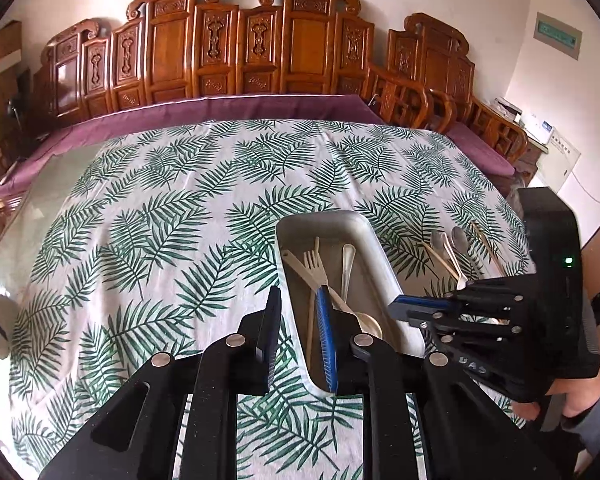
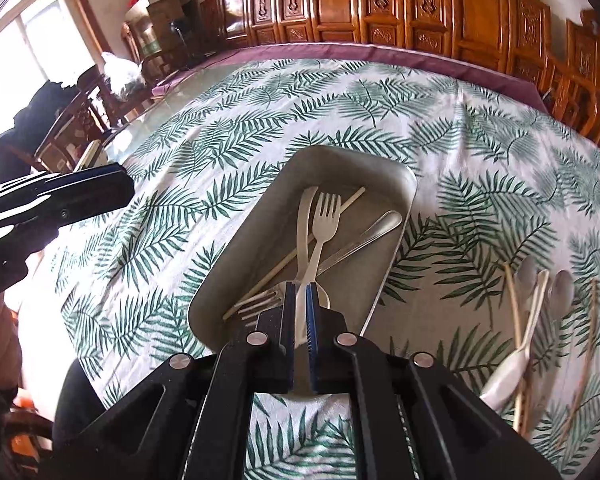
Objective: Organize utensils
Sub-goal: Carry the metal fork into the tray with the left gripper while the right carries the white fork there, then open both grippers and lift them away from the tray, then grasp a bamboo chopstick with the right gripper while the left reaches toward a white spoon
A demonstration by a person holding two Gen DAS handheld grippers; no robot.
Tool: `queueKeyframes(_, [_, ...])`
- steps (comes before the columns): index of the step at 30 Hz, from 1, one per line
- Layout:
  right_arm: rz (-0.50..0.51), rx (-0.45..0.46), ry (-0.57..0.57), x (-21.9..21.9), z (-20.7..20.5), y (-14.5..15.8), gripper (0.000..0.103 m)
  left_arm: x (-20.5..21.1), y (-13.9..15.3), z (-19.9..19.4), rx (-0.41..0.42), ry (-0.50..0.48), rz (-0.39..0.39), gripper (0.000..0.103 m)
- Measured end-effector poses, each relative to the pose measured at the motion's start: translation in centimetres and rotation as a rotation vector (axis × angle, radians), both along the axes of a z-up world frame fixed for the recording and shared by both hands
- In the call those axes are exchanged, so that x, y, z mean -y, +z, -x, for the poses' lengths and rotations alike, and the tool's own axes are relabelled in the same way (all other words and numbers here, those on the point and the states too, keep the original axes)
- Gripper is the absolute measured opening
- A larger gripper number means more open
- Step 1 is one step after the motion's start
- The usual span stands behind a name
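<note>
- Over the near end of the metal tray [image 2: 396, 178], my right gripper [image 2: 300, 292] points steeply down with its jaws almost together; a white plastic fork handle [image 2: 302, 316] runs up between the pads, which look pressed on it or only just slackening, so I read it as held.
- That white plastic fork [image 2: 325, 216] lies along the tray's long axis, tines toward the far end, so the handle comes straight back into the jaws.
- Crossing under it I see a white plastic knife [image 2: 303, 216], a wooden chopstick [image 2: 352, 200] lying on the diagonal, a metal spoon handle [image 2: 380, 226] and a second fork [image 2: 260, 304] near the close corner.
- My left gripper [image 1: 300, 320] hangs above the tray's near left edge with a moderate gap between the jaws and nothing in them; only tablecloth [image 1: 160, 220] and tray rim show through the gap.
- Loose utensils [image 2: 540, 300] wait on the cloth to the right of the tray: spoons, chopsticks and a white plastic piece, long axes roughly parallel to the tray.
- My judgement: that pile sits well nearer my right hand than my left, so once the fork is let go, the right gripper should swing rightward and meet each piece across its handle.
</note>
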State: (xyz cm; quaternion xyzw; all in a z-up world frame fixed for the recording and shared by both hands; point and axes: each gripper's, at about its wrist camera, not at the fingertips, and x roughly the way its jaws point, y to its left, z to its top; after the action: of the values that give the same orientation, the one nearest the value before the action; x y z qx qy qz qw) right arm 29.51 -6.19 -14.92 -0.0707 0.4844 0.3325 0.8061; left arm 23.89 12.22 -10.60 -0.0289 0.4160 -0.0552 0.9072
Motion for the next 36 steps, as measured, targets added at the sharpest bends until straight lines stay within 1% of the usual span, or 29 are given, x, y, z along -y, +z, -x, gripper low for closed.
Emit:
queueKeyframes(4, [0.006, 0.033, 0.005, 1.7, 1.2, 1.4, 0.008, 0.3, 0.1, 0.7, 0.001, -0.002, -0.005, 0.017])
queueKeyframes(10, [0.016, 0.054, -0.023, 5.3, 3.4, 2.4, 0.008, 1.5, 0.3, 1.8, 0.007, -0.024, 0.002, 0.019])
queueKeyframes(15, [0.044, 0.075, -0.064, 9.2, 5.1, 2.9, 0.008, 3.5, 0.3, 2.2, 0.007, -0.056, -0.001, 0.022])
queueKeyframes(20, [0.071, 0.094, -0.108, 12.7, 5.8, 3.1, 0.008, 5.9, 0.0, 2.2, -0.003, -0.089, -0.003, 0.023])
queueKeyframes(27, [0.100, 0.089, -0.160, 17.1, 5.3, 2.2, 0.008, 10.0, -1.1, 1.9, -0.030, -0.134, 0.000, 0.025])
queueKeyframes(32, [0.102, 0.074, -0.200, 19.8, 4.7, 1.0, 0.009, 12.7, -1.7, 1.0, -0.042, -0.174, -0.005, 0.027])
queueKeyframes(36, [0.112, 0.048, -0.231, 21.9, 3.9, -0.4, 0.009, 14.9, -2.8, 0.0, -0.056, -0.202, 0.004, 0.028])
